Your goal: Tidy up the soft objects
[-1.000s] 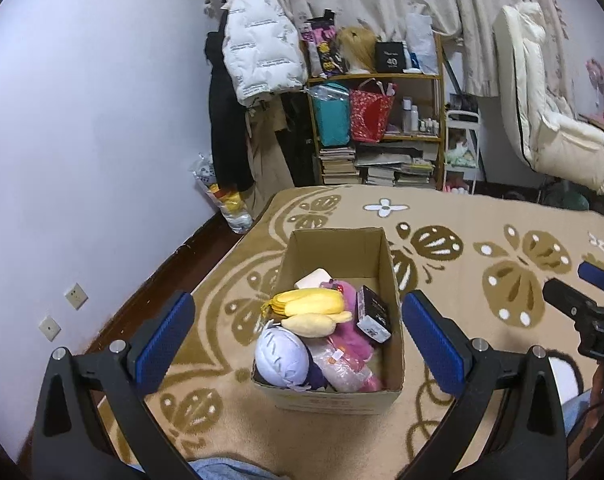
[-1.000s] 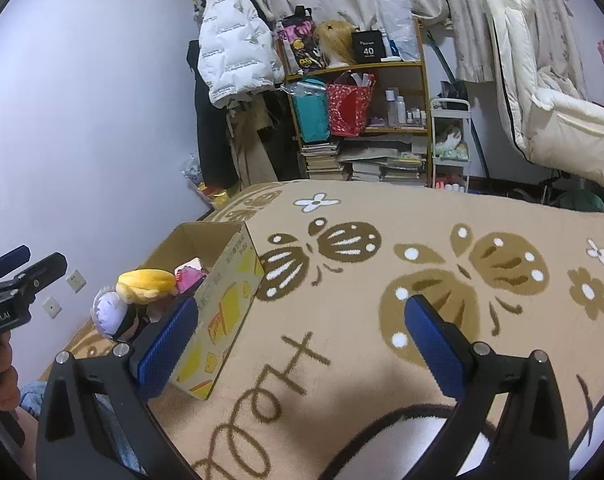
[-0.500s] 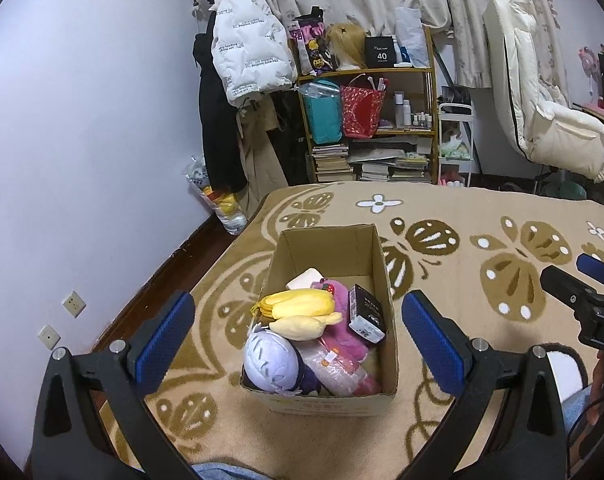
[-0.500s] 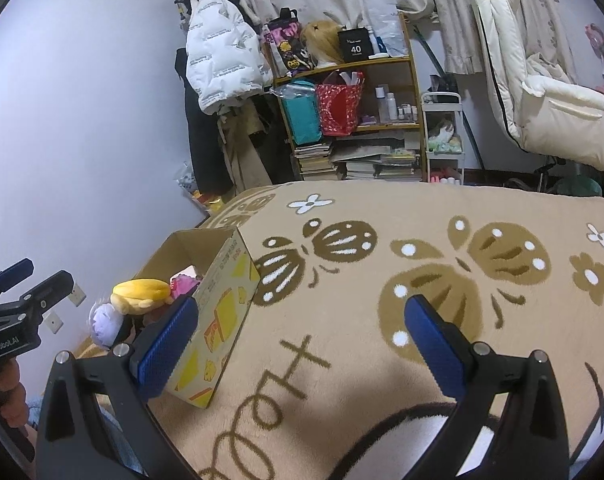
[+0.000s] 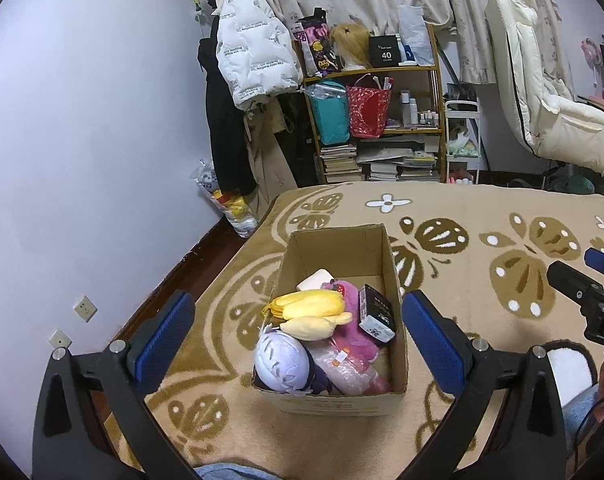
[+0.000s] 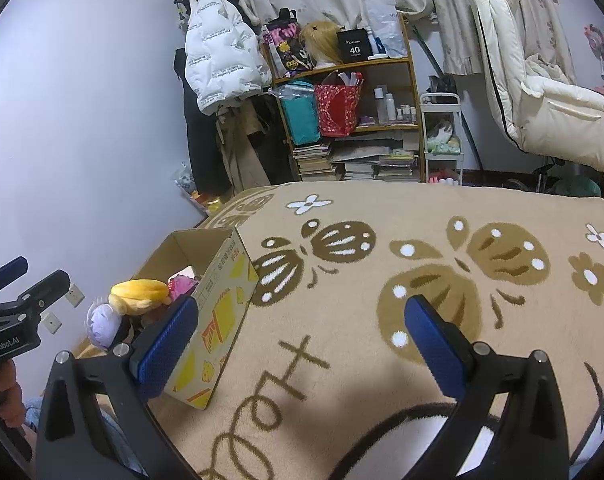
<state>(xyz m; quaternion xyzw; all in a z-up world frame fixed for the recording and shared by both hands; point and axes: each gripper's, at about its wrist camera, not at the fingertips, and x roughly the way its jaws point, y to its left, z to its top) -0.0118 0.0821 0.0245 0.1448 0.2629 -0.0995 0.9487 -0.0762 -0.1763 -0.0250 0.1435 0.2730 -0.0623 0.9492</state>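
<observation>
A cardboard box (image 5: pixel 338 246) stands on the patterned rug. It holds a yellow banana plush (image 5: pixel 308 306), a pale purple round plush (image 5: pixel 280 364), a pink plush (image 5: pixel 356 338), a wrapped pink toy (image 5: pixel 352 376) and a small black box (image 5: pixel 376 314). My left gripper (image 5: pixel 298 340) is open and empty, above and in front of the box. My right gripper (image 6: pixel 302 340) is open and empty over bare rug, to the right of the box (image 6: pixel 222 304). The banana plush (image 6: pixel 140 294) and purple plush (image 6: pixel 102 322) show above the box rim there.
The tan rug (image 6: pixel 422 264) with brown butterfly motifs covers the floor. A shelf (image 5: pixel 376 120) with bags and books, a hanging white jacket (image 5: pixel 250 60) and a cream chair (image 5: pixel 542 112) line the far wall. The left wall (image 5: pixel 82 160) is close to the box.
Both grippers have lifted and drawn back slightly, so the box sits lower and nearer in the left wrist view. Both stay open and empty. The toys have not moved.
</observation>
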